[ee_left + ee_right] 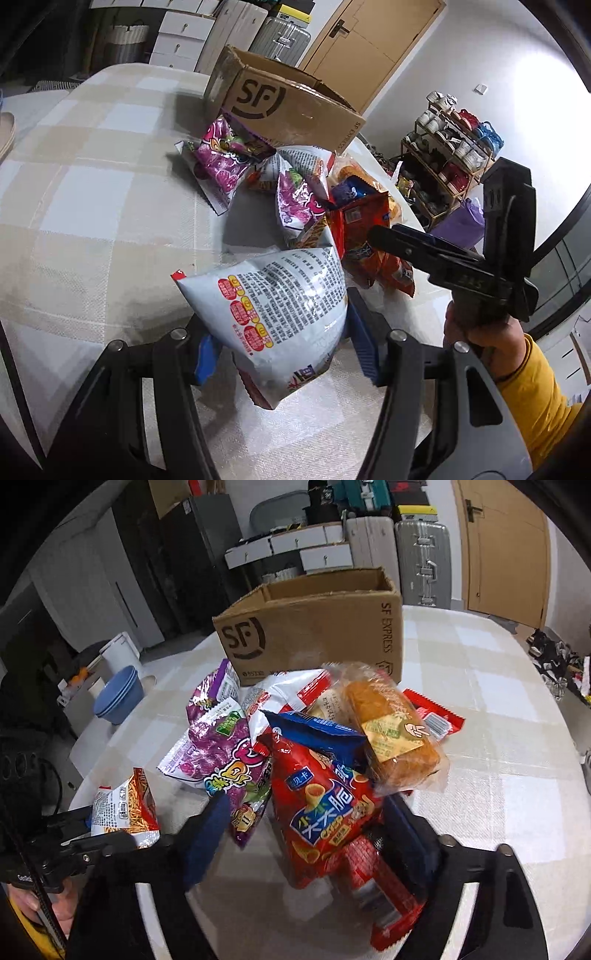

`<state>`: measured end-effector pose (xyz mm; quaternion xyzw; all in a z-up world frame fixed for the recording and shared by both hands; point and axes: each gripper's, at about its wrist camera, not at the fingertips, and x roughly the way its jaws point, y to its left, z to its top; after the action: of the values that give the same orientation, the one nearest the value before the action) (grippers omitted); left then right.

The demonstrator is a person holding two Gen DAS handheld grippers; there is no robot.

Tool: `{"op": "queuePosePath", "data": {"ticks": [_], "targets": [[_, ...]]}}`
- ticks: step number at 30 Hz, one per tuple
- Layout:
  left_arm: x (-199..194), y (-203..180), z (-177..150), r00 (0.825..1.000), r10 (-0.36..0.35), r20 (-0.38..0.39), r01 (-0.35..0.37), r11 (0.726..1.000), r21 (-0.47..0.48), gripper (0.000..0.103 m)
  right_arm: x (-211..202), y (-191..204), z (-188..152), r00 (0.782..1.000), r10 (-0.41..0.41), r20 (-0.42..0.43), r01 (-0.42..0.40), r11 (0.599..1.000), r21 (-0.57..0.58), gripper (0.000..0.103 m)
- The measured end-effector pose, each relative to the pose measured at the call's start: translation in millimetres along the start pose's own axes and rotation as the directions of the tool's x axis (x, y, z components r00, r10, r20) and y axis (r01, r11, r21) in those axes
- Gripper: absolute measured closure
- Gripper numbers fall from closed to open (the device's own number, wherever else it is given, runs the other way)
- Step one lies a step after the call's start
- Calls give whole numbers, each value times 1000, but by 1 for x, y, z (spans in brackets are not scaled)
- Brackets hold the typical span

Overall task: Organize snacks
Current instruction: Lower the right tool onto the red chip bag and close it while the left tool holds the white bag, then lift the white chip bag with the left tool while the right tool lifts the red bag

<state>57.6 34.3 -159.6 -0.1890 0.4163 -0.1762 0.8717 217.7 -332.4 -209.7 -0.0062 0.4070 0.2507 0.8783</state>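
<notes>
Left wrist view showed the left gripper (280,354) with its fingers clamped on a white bag (280,306), held just above the counter (92,192). Beyond it lay a heap of snacks beside the box (295,107). In the right wrist view, the right gripper (306,838) had its fingers apart around a red bag (321,805), not visibly pressing it. A bread pack (391,738) lay atop the heap.

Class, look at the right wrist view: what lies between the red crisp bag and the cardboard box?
In the right wrist view, a blue packet, a wrapped cake and a white packet lie between the red crisp bag and the cardboard box.
</notes>
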Motion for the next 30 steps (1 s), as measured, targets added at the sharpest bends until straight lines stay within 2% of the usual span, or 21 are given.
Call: {"op": "queuePosePath", "data": {"ticks": [4,6,7,15,19,30], "targets": [[4,1,0,1000,-5,-7,5,1000,-1,46,12,3,2,998,-50,-32,48,997,-57,27],[6,1,1,1000,-7,-10,7,1000,-3,46,16,2,3,997,-69,-39,66,995,-72,38],[6,1,1,1000,-7,-10,7,1000,-5,46,17,1,3,997,-60,-40,57,996,-66,44],[6,5,1,1000,-5,-10,5,1000,-23,46,8,0,0,1000,-6,-10,5,999,-41,53],[3,3,1,1000,-4,-5,4,1000,-19,46,-7,0,-2,1000,24,19,-24,1000,-12,66],[-11,-6,-4,1000,3,13,-3,1000,1,46,-36,3,-17,990,117,83,-121,991,50,70]]}}
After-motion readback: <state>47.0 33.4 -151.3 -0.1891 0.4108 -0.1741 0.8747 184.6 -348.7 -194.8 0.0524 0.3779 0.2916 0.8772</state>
